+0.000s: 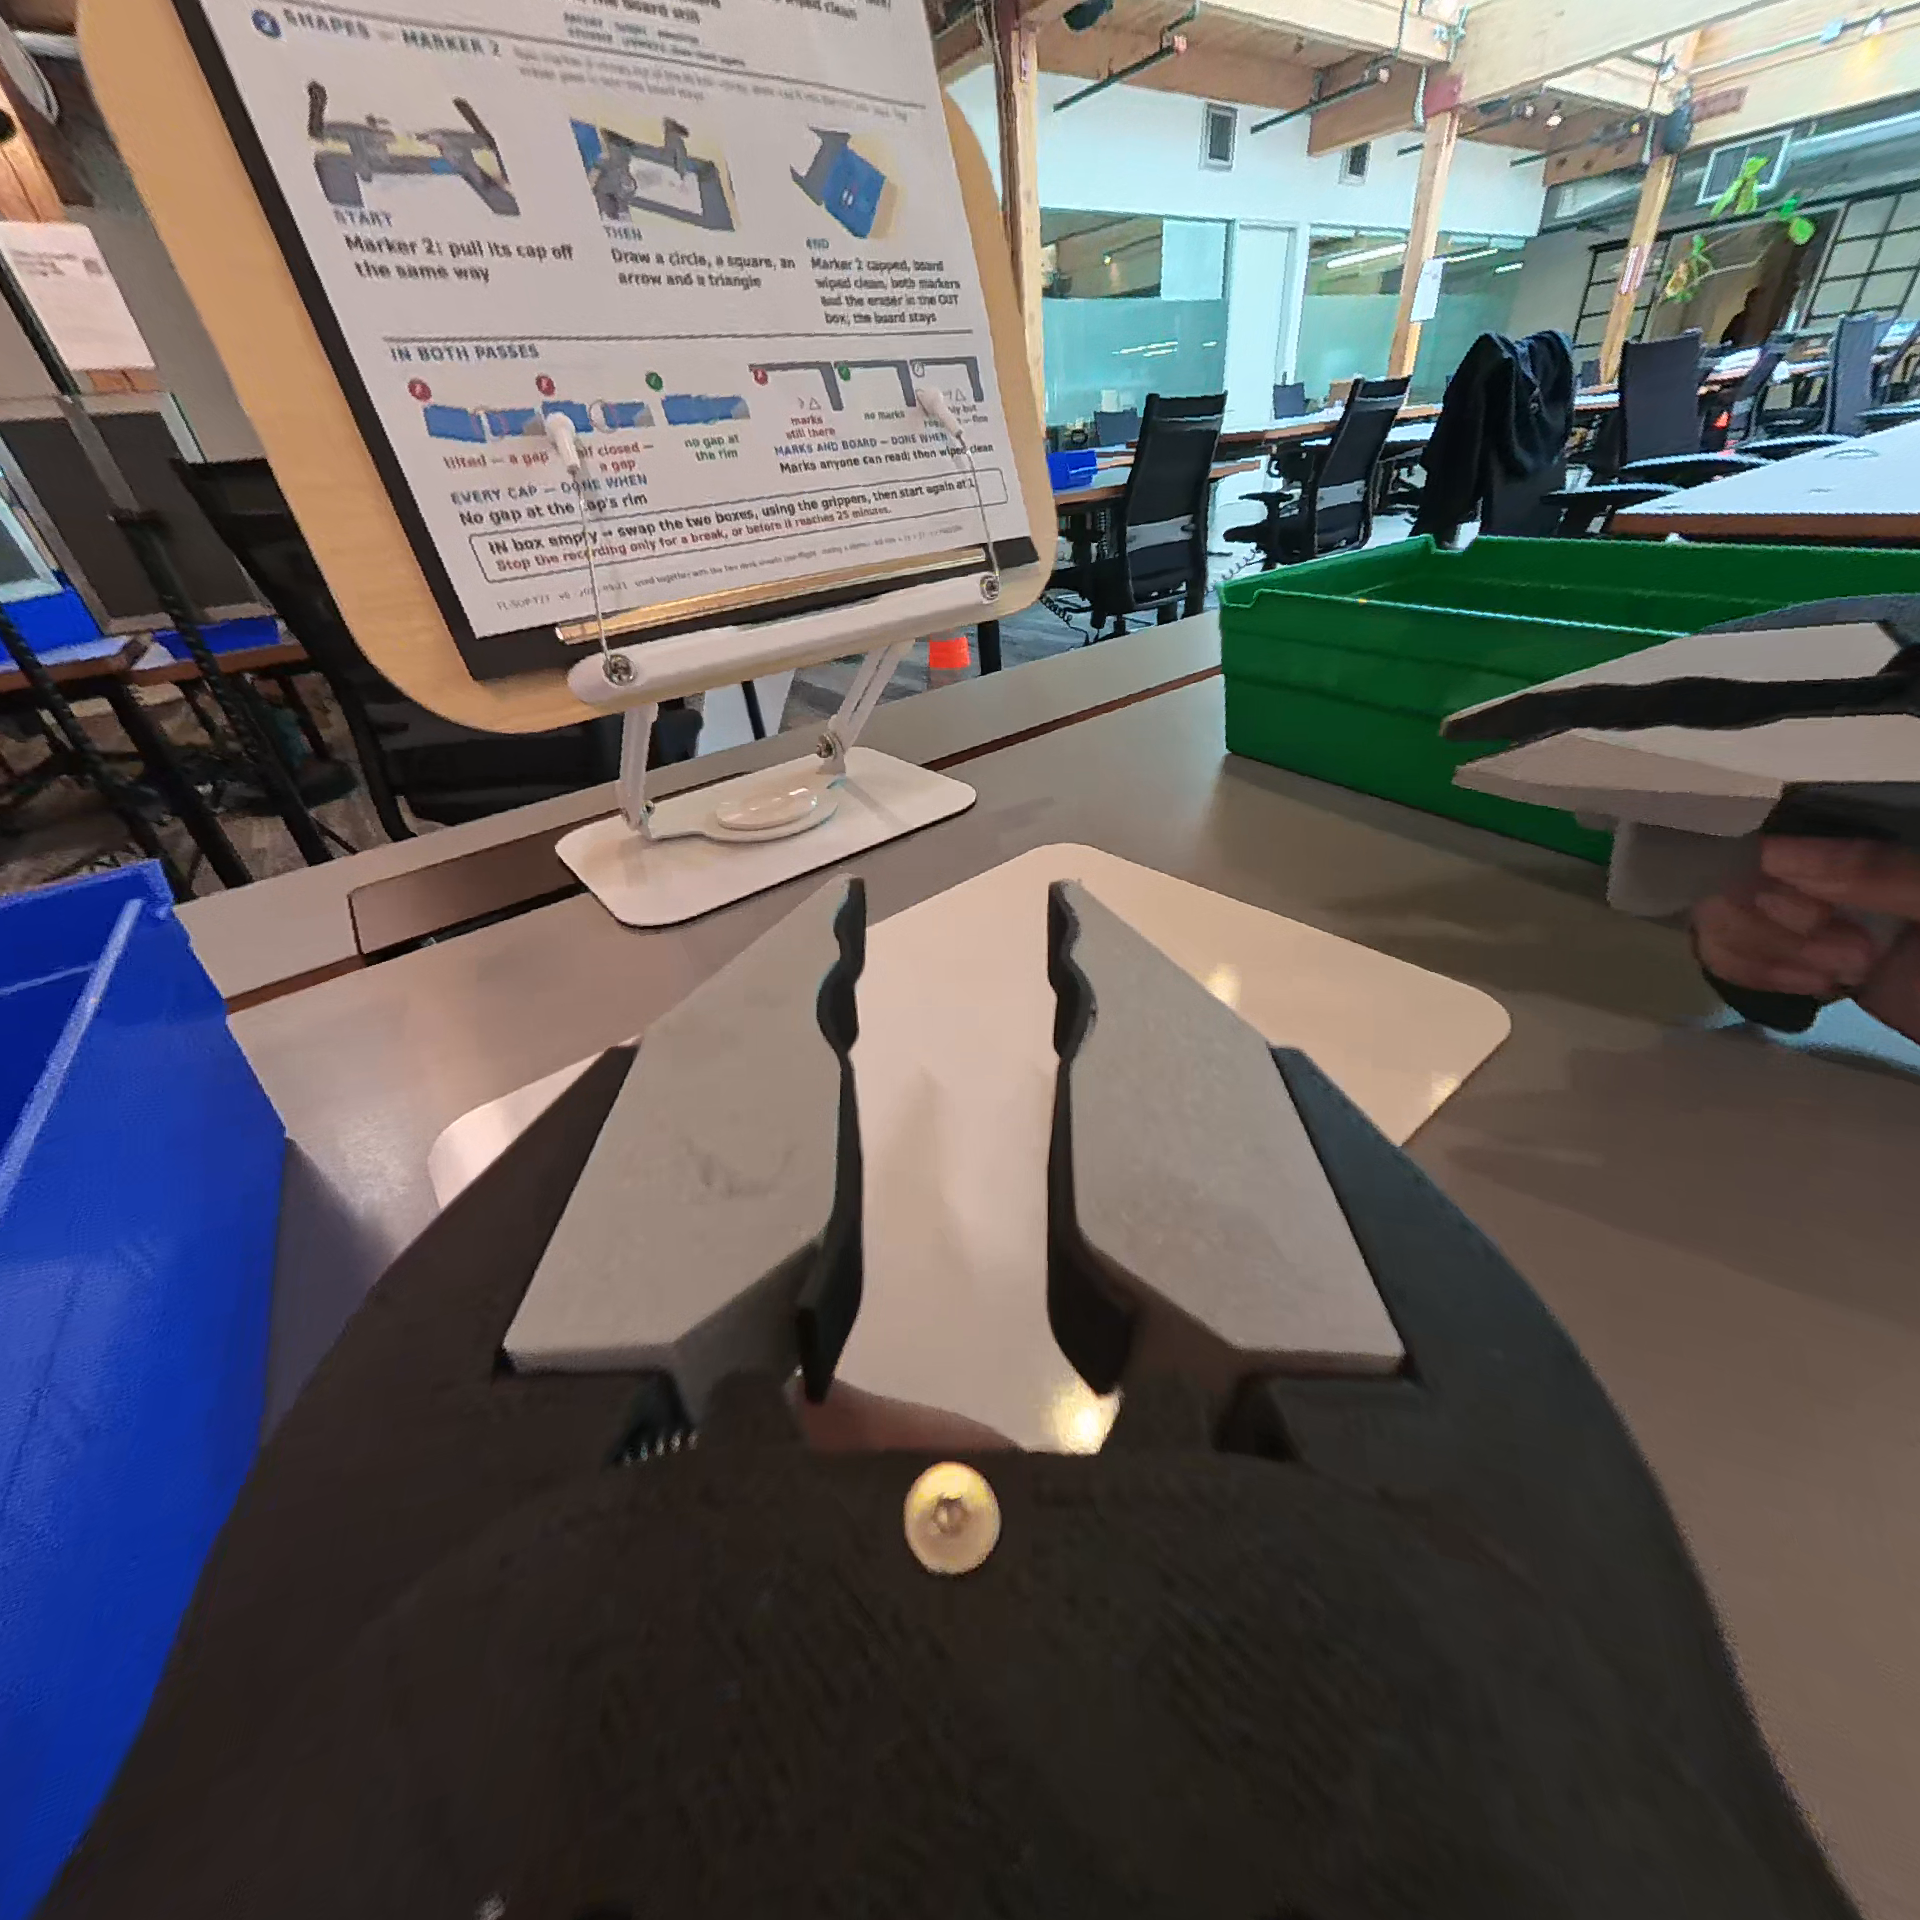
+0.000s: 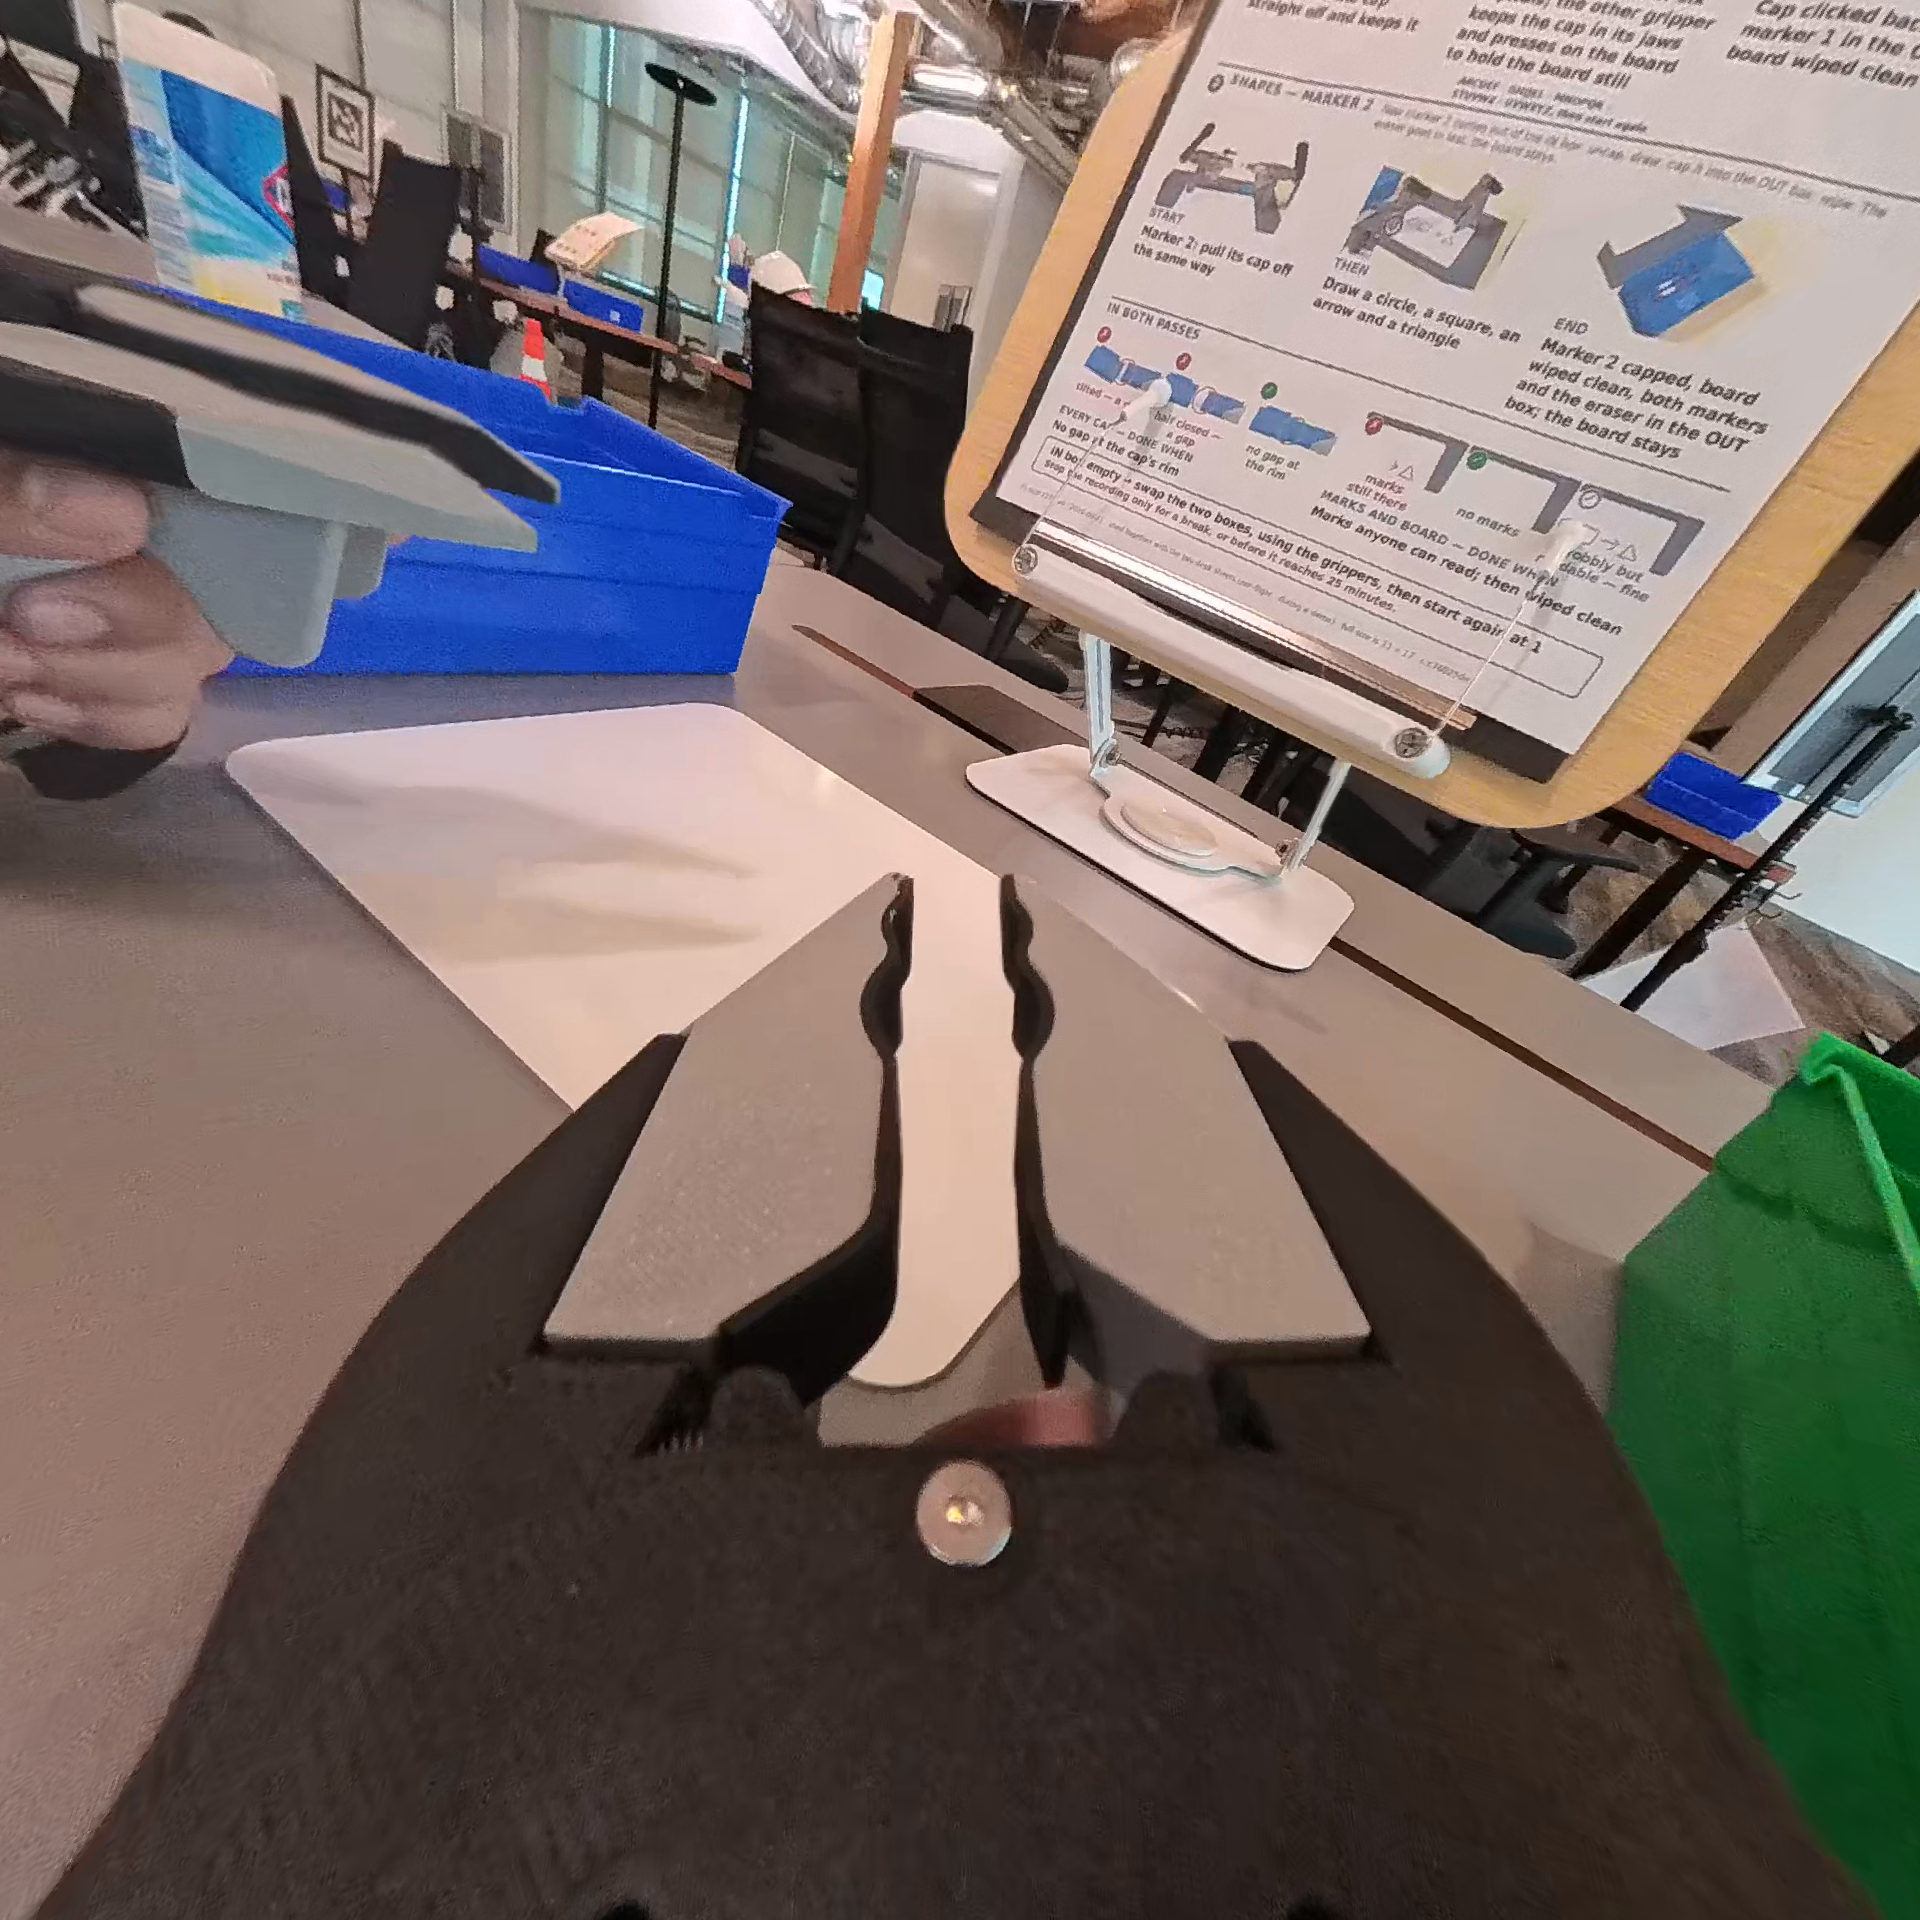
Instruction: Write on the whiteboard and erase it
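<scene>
On the grey table (image 1: 1558,1299), a blank white whiteboard (image 1: 966,1039); both tongs parted, empty.

Left wrist cam sits right behind the left tool (image 1: 956,904), low over the table (image 1: 1558,1195), looking forward and a bit down across the whiteboard (image 1: 1299,997) toward the instruction stand (image 1: 769,831), with the blue bin (image 1: 125,1195) close on its left and the green bin (image 1: 1455,665) further right. Right wrist cam does the same from behind the right tool (image 2: 951,899), angled from the other side. Both catch the whiteboard (image 2: 582,831), the stand (image 2: 1164,862), both bins, and each other's tool at the frame edge.
</scene>
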### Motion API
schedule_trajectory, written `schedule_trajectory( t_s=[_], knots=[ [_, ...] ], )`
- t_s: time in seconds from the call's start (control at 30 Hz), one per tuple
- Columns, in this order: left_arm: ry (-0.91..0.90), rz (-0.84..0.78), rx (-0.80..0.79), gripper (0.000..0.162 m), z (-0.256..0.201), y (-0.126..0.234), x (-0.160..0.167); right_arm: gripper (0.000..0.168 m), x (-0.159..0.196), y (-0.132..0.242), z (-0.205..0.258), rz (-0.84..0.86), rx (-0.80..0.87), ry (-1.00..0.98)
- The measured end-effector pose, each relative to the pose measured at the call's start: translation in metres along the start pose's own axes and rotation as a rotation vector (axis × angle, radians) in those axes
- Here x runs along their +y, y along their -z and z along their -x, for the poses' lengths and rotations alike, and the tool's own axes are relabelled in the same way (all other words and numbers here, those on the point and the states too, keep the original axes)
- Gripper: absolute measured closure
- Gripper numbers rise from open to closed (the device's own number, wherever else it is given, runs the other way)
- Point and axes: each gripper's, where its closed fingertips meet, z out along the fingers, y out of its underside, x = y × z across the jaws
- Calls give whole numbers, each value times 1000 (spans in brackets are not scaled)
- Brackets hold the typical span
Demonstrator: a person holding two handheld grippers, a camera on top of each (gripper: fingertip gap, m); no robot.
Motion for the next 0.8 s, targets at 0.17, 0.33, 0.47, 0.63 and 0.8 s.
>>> schedule_trajectory(
  t_s=[0.17,0.33,0.47,0.63,0.8],
  knots=[
    [-63,27,20,129,-13,-3,7,153,-2,1,-4,11,57,48],
    [-51,58,24,129,-15,-8,17,146,8,-3,-11,77,116,117],
    [-63,47,6,129,-11,-6,14,147,12,-3,-15,93,127,128],
    [-52,55,7,129,-11,-8,14,147,17,-6,-17,111,112,99],
    [-60,112,-34,129,-3,-11,23,147,22,-6,-18,142,108,102]
  ],
)
